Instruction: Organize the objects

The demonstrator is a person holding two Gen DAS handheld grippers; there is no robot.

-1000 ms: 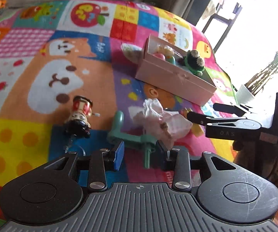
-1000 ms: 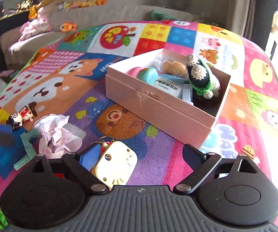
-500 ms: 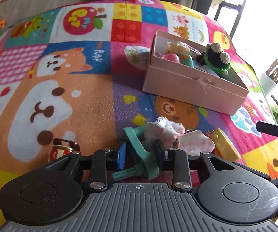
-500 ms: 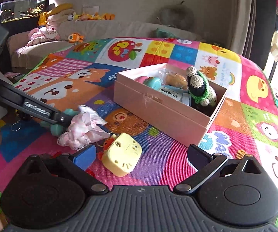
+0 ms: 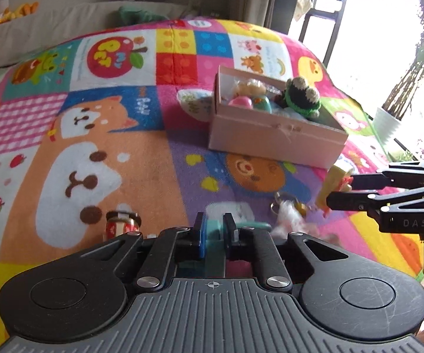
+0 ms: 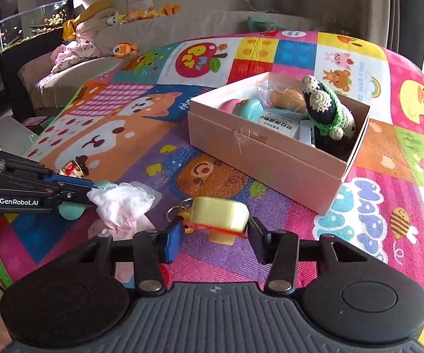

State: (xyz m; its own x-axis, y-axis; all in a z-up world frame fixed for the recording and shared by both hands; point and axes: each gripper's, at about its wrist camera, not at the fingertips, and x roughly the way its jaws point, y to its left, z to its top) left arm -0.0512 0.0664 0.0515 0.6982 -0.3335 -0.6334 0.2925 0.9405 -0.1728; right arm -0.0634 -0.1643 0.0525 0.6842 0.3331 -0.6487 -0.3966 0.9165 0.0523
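My left gripper (image 5: 215, 229) is shut on a teal plastic toy (image 5: 213, 236), also seen in the right wrist view (image 6: 70, 210). My right gripper (image 6: 213, 238) is shut on a pale yellow keychain toy (image 6: 219, 213), held just above the mat; it shows at the right in the left wrist view (image 5: 334, 181). A pink open box (image 6: 259, 153) holding a crocheted frog (image 6: 326, 111) and other toys stands on the mat ahead (image 5: 271, 138). A white-pink frilly cloth (image 6: 120, 203) lies between the grippers.
A small red-and-black figure (image 5: 122, 225) lies on the colourful play mat (image 5: 109, 147) left of my left gripper, also in the right wrist view (image 6: 75, 167). A sofa with plush toys (image 6: 100, 38) stands behind. A plant pot (image 5: 387, 123) stands off the mat's right edge.
My left gripper closed on the teal toy and lifted it. My right gripper closed around the yellow keychain toy and raised it.
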